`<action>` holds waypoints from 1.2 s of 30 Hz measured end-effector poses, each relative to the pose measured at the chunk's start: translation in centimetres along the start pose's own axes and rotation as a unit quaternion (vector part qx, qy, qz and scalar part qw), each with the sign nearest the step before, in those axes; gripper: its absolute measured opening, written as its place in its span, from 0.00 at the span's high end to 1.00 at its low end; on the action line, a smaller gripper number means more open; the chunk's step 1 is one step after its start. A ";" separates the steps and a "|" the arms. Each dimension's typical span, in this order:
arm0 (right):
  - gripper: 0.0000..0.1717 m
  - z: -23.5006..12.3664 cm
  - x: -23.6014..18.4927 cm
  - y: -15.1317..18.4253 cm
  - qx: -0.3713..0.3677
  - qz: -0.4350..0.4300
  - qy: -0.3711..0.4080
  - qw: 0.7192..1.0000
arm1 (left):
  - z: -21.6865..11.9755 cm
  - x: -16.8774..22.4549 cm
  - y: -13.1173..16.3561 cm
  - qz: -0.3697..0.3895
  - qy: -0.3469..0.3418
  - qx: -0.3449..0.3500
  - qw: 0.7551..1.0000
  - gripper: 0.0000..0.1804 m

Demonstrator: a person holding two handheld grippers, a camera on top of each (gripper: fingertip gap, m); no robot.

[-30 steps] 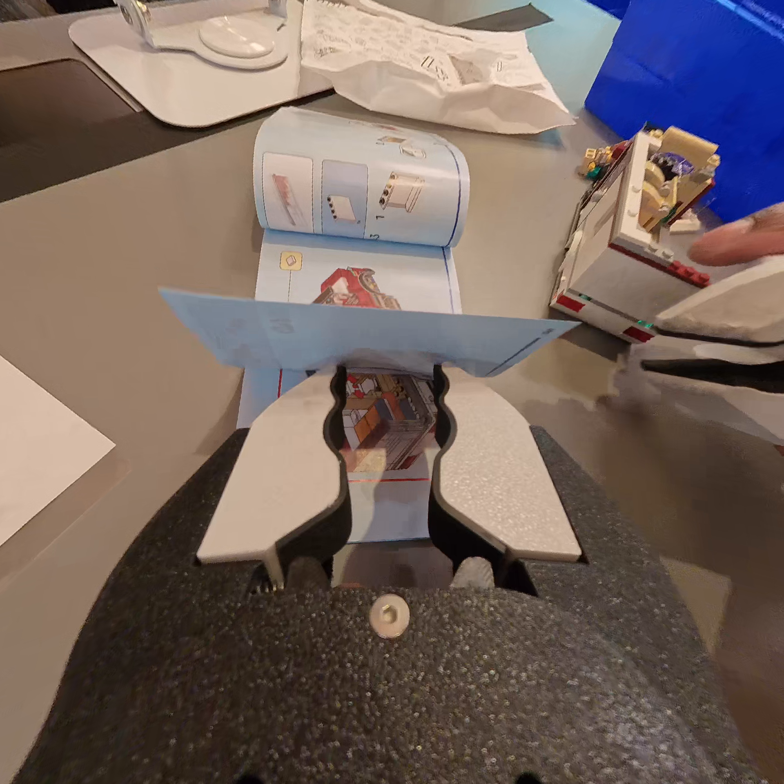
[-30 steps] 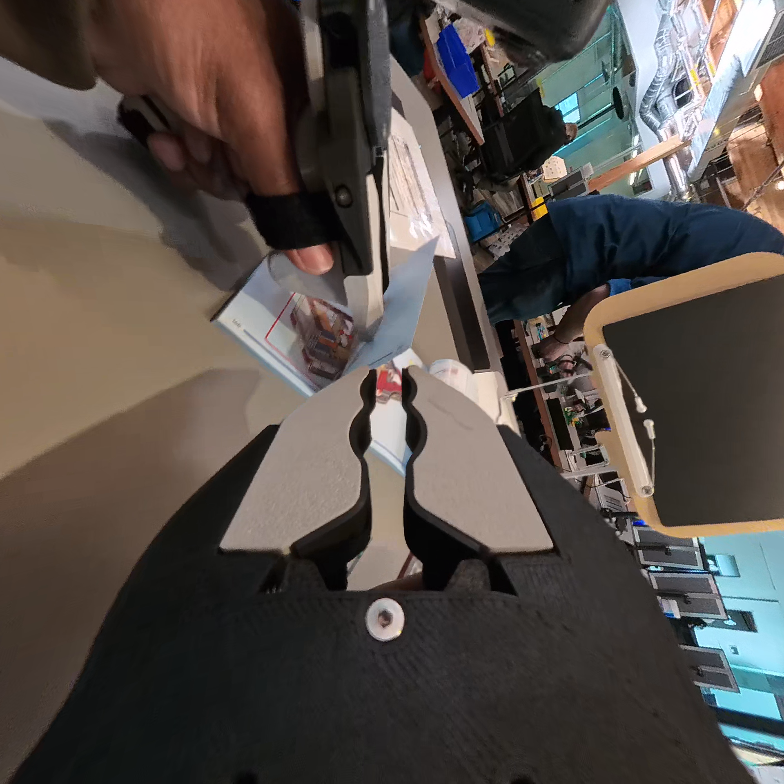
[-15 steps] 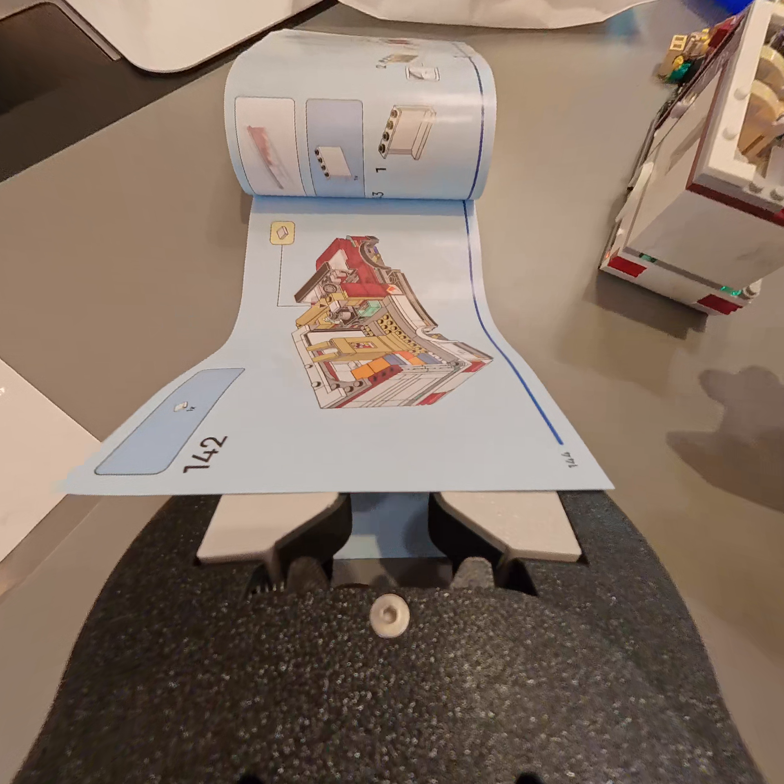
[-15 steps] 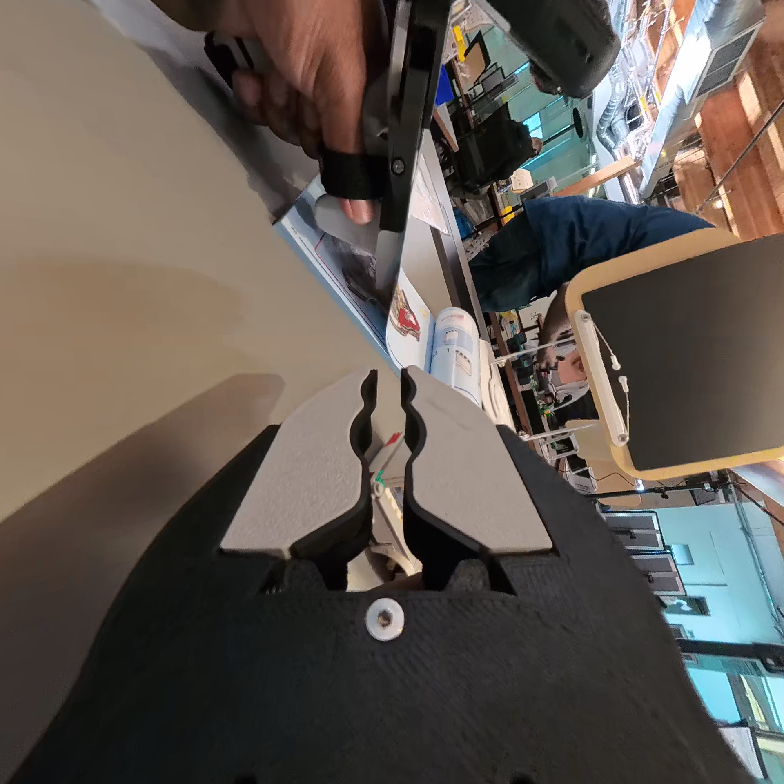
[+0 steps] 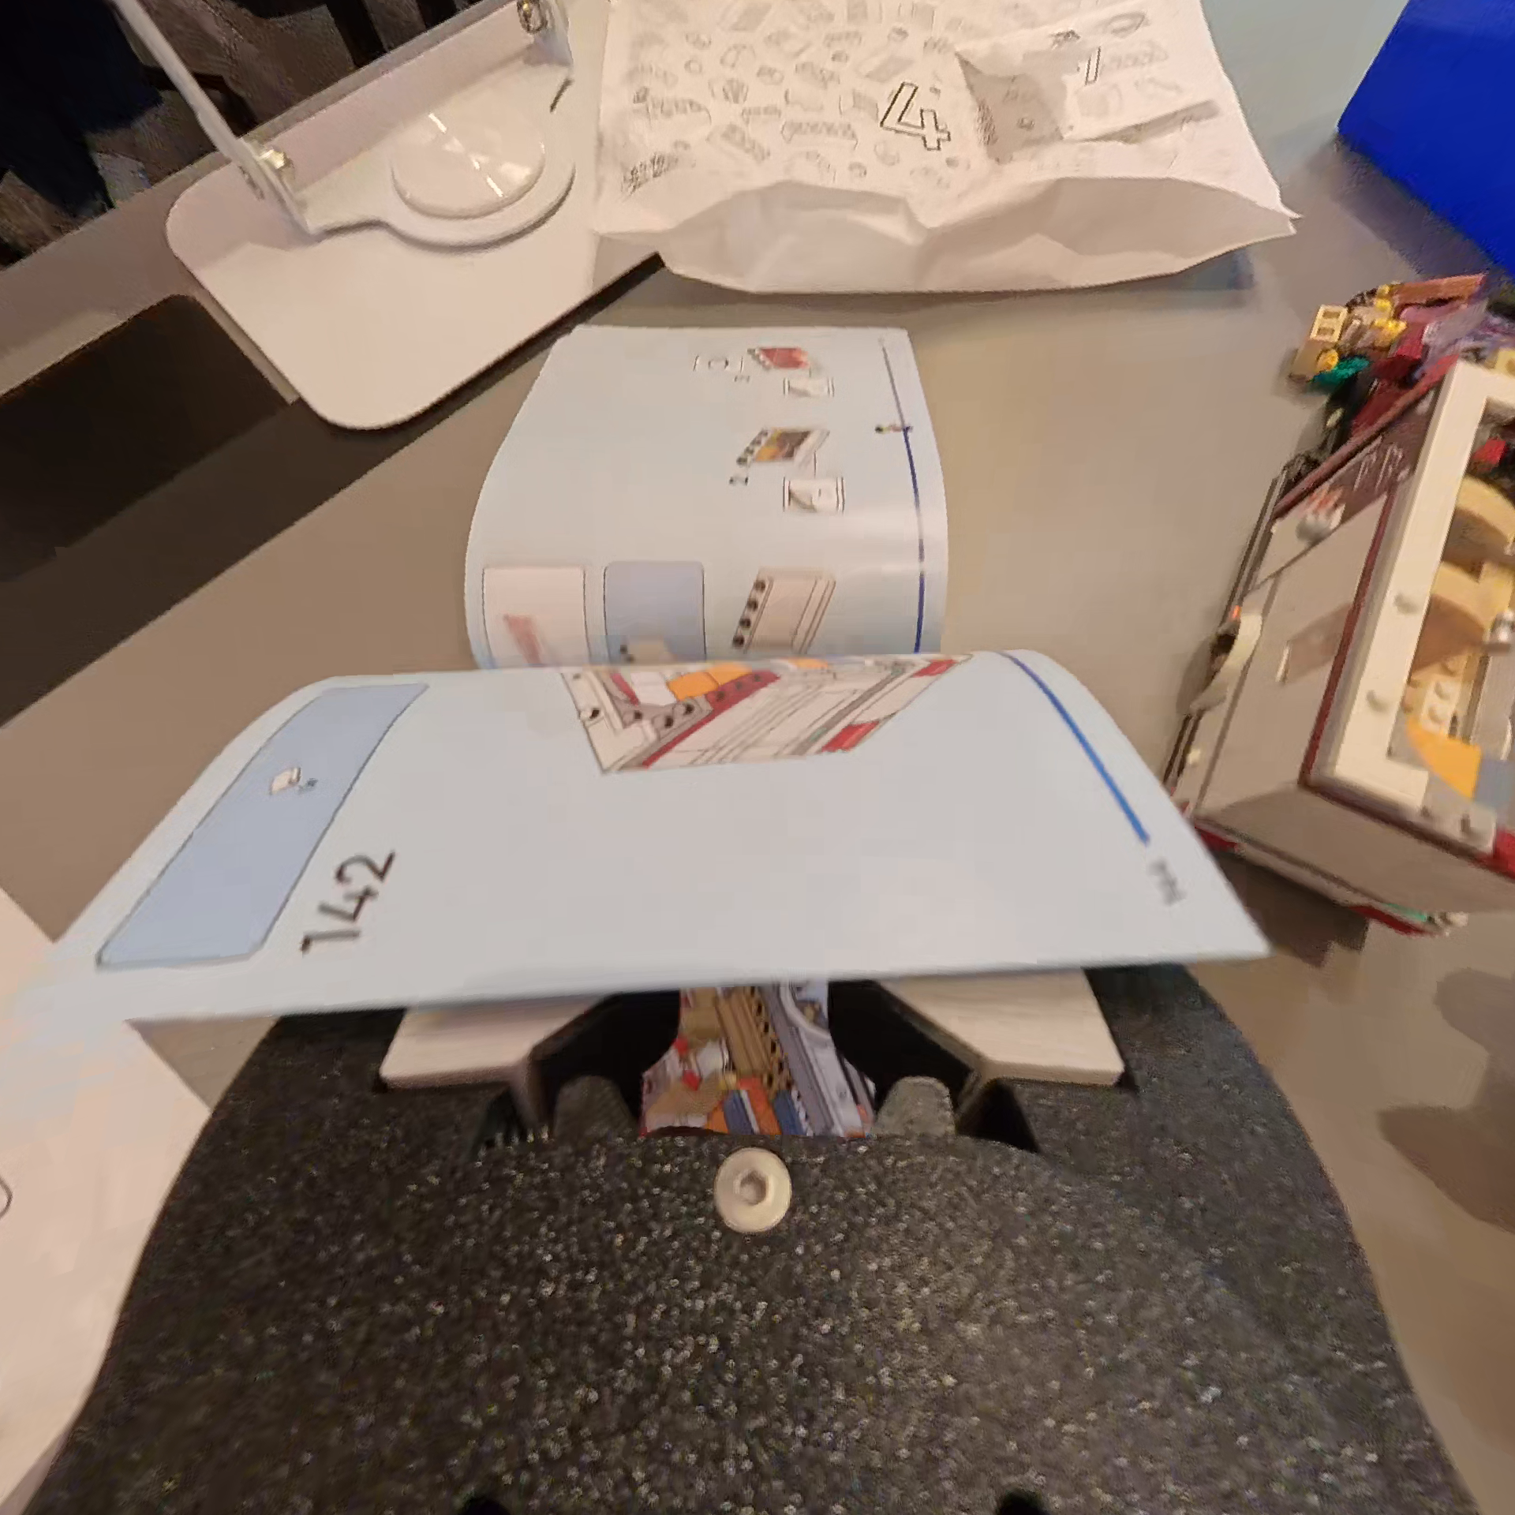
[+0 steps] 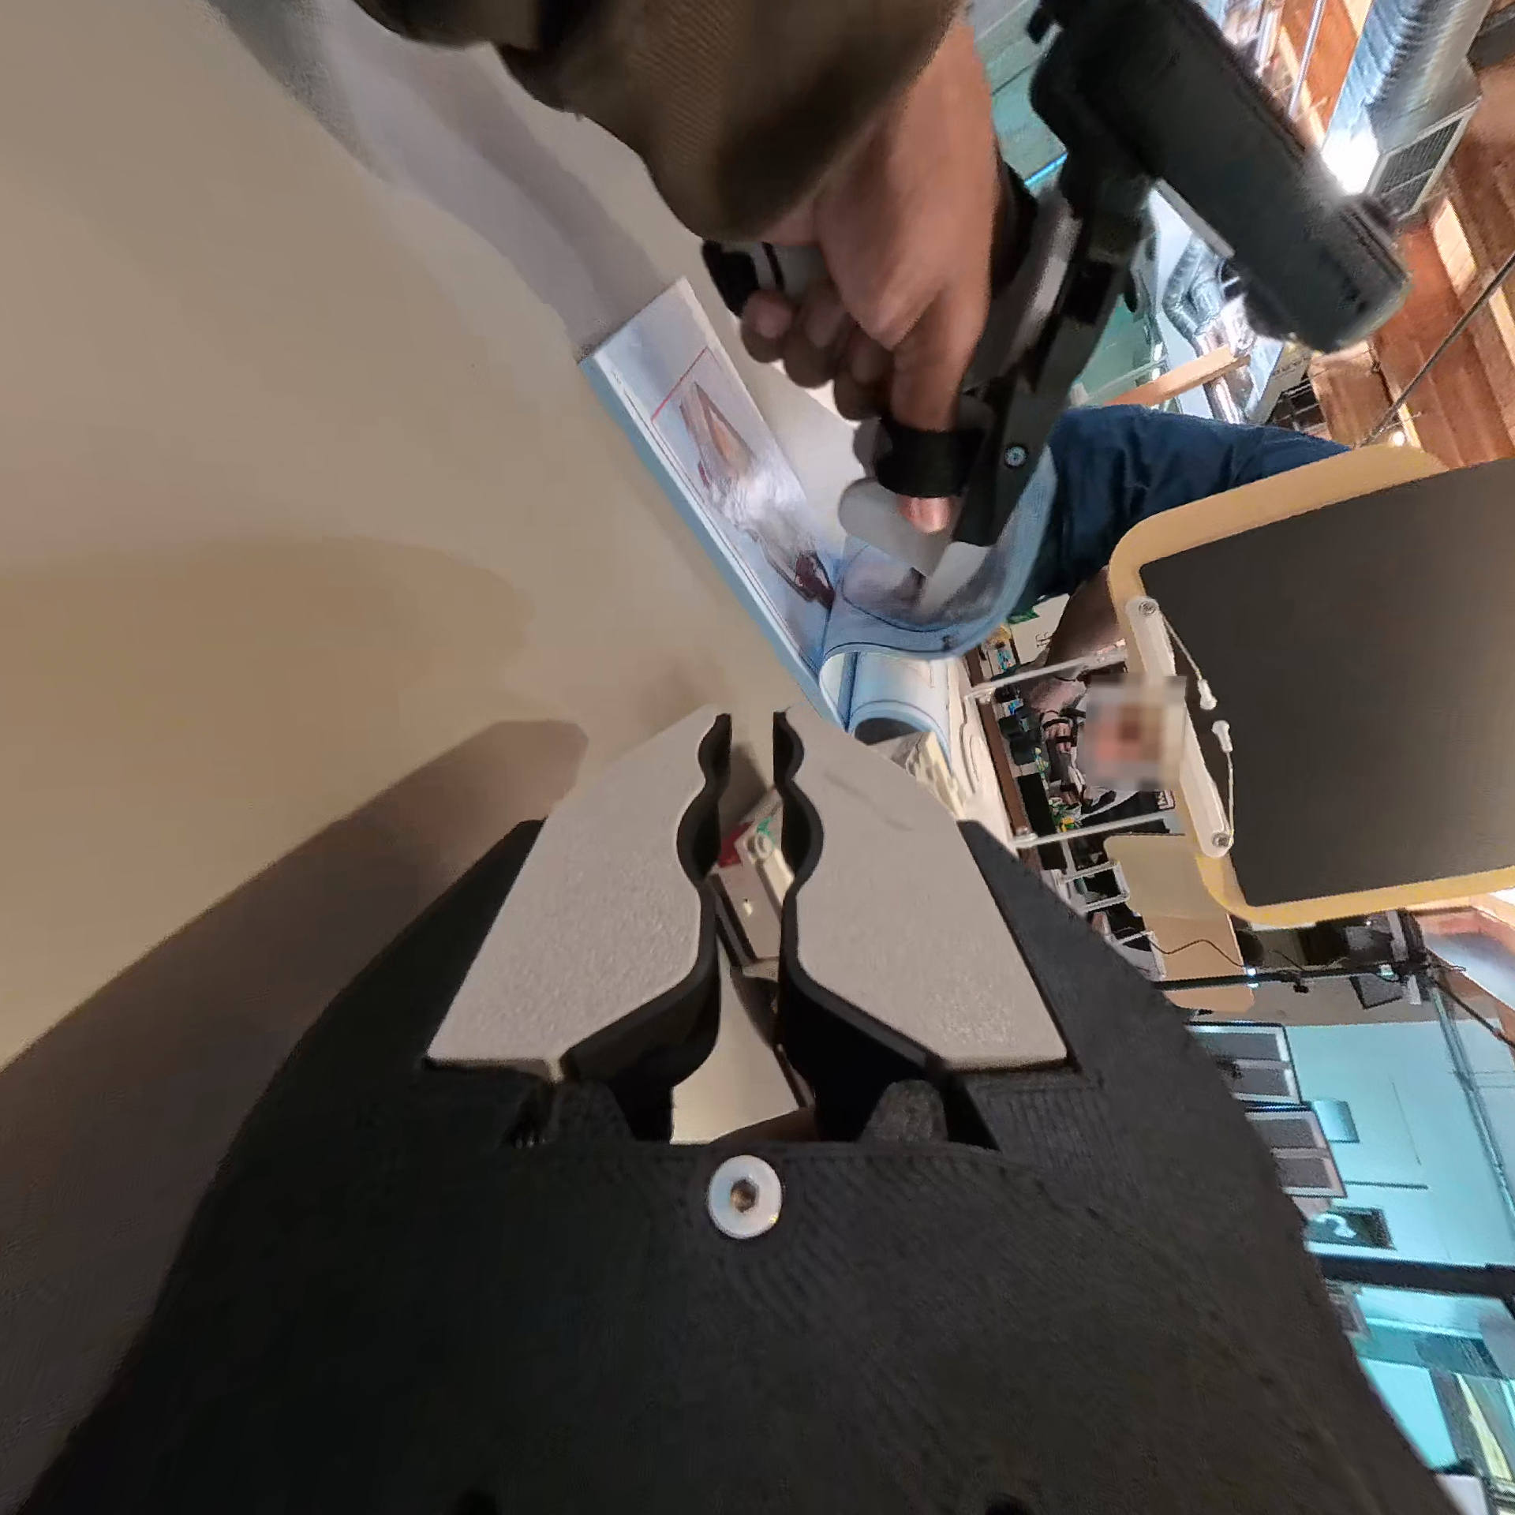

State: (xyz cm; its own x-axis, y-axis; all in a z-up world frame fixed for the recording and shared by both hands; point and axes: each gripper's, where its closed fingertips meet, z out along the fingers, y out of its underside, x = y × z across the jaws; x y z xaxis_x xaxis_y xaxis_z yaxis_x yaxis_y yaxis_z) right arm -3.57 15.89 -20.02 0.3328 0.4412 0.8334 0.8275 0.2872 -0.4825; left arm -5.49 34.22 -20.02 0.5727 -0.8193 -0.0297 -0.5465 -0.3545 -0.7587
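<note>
A light-blue instruction booklet [image 5: 713, 508] lies open on the grey table [image 5: 1066, 492]. One page [image 5: 656, 820] is lifted and arches over my left gripper's fingers [image 5: 459, 1049], hiding the tips. The finger bases stand apart, with the lower page showing between them. The right wrist view shows the left gripper [image 6: 926, 549] under that curled page [image 6: 967, 607], with a hand on its handle. My right gripper [image 6: 750, 725] hovers off to the side of the booklet, its fingers slightly apart and empty. A white and red brick model [image 5: 1353, 656] stands right of the booklet, and shows through the right gripper's fingers [image 6: 750, 861].
A white printed paper bag [image 5: 943, 164] and a white stand base [image 5: 369, 270] lie beyond the booklet. A blue bin [image 5: 1443, 123] is at far right, with loose small bricks [image 5: 1394, 328] by the model. A white sheet [image 5: 49, 1148] lies at left. A framed black board [image 6: 1353, 697] stands behind. The tips of one gripper are about 20 centimeters away from the tips of the other.
The left gripper went under the page and has lifted it; the page now arches higher over the fingers. The right gripper has drawn back from the booklet, its gap unchanged.
</note>
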 end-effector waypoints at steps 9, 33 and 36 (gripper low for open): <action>0.94 -0.3 -0.1 1.7 -0.007 0.029 -0.016 0.999 | 4.9 1.8 -3.0 0.009 0.003 -0.023 1.000 0.78; 0.94 -0.4 -0.7 1.1 0.004 0.043 -0.033 0.999 | -2.5 14.5 -4.9 0.057 0.237 0.066 0.967 0.52; 0.94 -0.4 -1.1 1.0 0.006 0.039 -0.042 0.998 | -1.2 15.4 -3.1 0.097 0.212 0.010 0.972 0.49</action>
State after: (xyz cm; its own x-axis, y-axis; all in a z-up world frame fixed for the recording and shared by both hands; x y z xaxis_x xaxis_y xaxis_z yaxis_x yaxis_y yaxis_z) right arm -2.96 15.32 -21.31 0.3568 0.5314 0.7683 0.7954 0.2585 -0.5482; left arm 4.31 22.18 -17.30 0.1540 -0.9835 0.0950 -0.6037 -0.1698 -0.7789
